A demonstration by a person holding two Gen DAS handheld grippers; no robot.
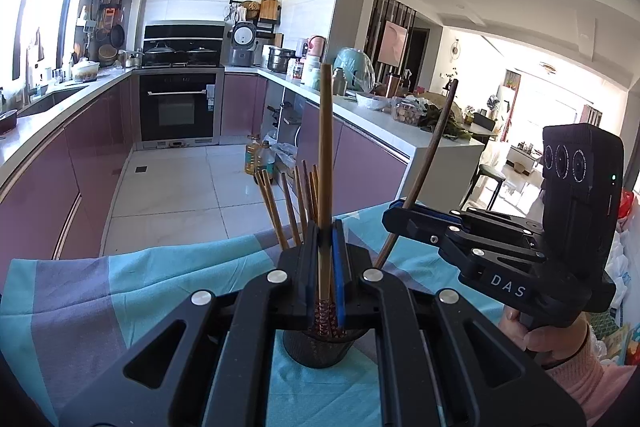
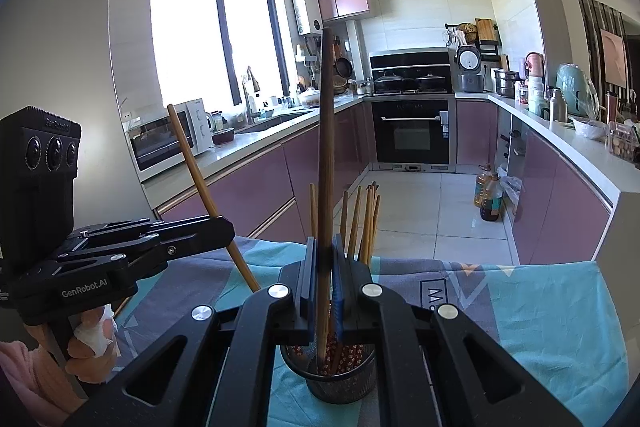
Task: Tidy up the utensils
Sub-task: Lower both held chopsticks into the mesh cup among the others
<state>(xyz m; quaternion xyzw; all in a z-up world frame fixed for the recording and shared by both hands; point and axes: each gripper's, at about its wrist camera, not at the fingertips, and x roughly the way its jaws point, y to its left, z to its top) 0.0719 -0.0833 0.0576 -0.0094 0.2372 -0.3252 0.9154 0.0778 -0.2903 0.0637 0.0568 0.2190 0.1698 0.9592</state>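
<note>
Slender wooden chopsticks point(image 1: 325, 155), round mesh holder point(image 1: 316, 349)

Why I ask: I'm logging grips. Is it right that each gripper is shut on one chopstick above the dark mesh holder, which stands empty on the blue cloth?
Not quite: the holder is not empty. The right wrist view shows several chopsticks standing in it. The rest holds: left gripper and right gripper each clamp one chopstick above it, on the blue cloth.
</note>
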